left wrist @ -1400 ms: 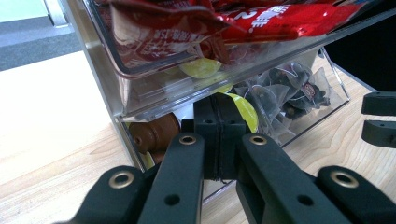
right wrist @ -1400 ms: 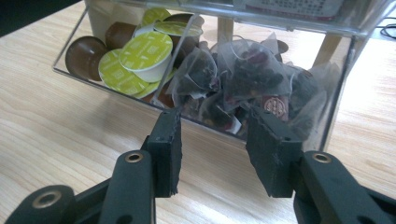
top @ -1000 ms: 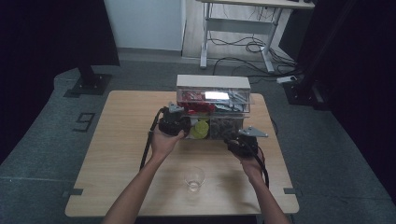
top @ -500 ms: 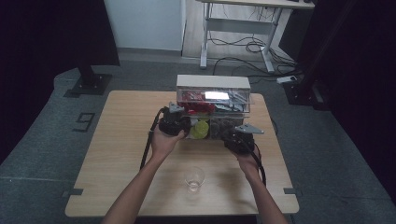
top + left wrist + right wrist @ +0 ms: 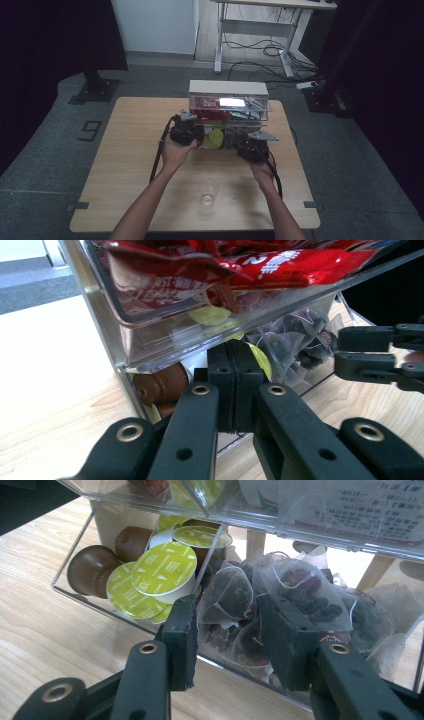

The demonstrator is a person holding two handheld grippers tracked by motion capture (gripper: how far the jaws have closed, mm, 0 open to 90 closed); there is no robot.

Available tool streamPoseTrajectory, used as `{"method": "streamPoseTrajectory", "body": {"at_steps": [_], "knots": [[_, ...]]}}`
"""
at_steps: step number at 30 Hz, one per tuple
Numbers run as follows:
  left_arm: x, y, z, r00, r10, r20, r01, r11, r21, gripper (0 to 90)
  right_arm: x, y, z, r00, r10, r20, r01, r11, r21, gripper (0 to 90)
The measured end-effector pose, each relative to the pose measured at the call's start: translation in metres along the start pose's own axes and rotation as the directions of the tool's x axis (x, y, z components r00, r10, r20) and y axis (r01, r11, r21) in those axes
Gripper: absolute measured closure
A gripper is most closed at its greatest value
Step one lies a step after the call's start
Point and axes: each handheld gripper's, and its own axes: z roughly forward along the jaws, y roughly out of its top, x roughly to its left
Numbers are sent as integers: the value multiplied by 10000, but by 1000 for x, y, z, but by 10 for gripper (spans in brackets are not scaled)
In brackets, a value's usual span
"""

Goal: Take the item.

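Note:
A clear two-tier organizer (image 5: 227, 89) stands at the table's far middle. Red packets (image 5: 280, 265) fill its upper tray. The lower drawer (image 5: 75, 555) holds green-lidded capsules (image 5: 160, 570) and mesh tea bags. My left gripper (image 5: 200, 135) (image 5: 235, 385) is shut, tips against the drawer's left front; I cannot tell whether they pinch its edge. My right gripper (image 5: 250, 137) (image 5: 225, 630) is at the drawer's right part, jaws partly apart, closed on a pyramid tea bag (image 5: 225, 600) that spans from pad to pad. In the left gripper view the right gripper (image 5: 372, 357) shows at the right edge.
A clear drinking glass (image 5: 208, 191) stands on the wooden table (image 5: 130, 155) near the front, between the person's forearms. A cable trails from each gripper. Past the table are a grey floor, a desk frame and loose cords.
The right gripper has shifted slightly left and toward the organizer. The left gripper and the glass have stayed put.

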Motion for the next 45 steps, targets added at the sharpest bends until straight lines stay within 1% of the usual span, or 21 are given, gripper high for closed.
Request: {"method": "streamPoseTrajectory", "body": {"at_steps": [3,6,11,14,18,22,23,27,29,32,35,39,41,42,43,44,45], "knots": [[0,0,0,10000,-11,0,11,10000,-17,893,-2,1,4,10000,78,39,-78,10000,51,576],[0,0,0,10000,-9,-20,9,10000,-14,893,-2,1,6,9999,17,129,-18,10000,43,578],[-1,0,0,10000,-2,-26,2,10000,-2,893,-4,0,11,9999,70,116,-71,9999,79,578],[0,1,0,10000,-35,-2,35,10000,-14,893,-3,3,15,9999,109,79,-110,9999,90,578],[-1,1,0,10000,21,-33,-21,10000,10,893,-3,5,17,9998,180,74,-181,9998,17,579],[0,2,0,10000,28,-41,-28,10000,33,893,-3,3,22,9998,168,81,-168,9998,74,582],[0,1,0,10000,14,-30,-14,10000,34,894,-2,3,25,9997,243,49,-243,9997,35,582],[0,1,0,10000,37,-42,-37,10000,33,893,-1,3,28,9996,268,75,-269,9996,14,586],[0,1,0,10000,40,-34,-40,10000,30,894,0,3,31,9996,225,171,-226,9997,31,591],[-1,2,0,9999,118,-60,-118,9999,77,893,0,3,33,9995,266,182,-266,9996,7,596],[-1,2,0,9999,123,-57,-122,9999,79,893,-1,3,36,9992,331,214,-333,9994,109,604],[-1,2,1,9999,99,-14,-99,9999,52,892,0,6,39,9991,195,367,-199,9997,114,626],[-1,2,1,10000,100,-4,-100,9999,46,892,-1,6,40,9991,206,376,-211,9997,124,634],[-1,2,1,10000,100,6,-100,9999,42,891,-1,5,42,9988,205,435,-209,9997,104,650],[-1,2,1,9999,127,11,-127,9999,55,892,-1,5,43,9988,295,387,-298,9995,82,690],[-1,2,1,9999,146,16,-146,9999,53,892,-1,5,43,9988,295,387,-298,9995,82,690],[-1,2,1,9999,127,25,-127,9999,41,892,-2,5,44,9988,340,340,-342,9994,63,719]]}}
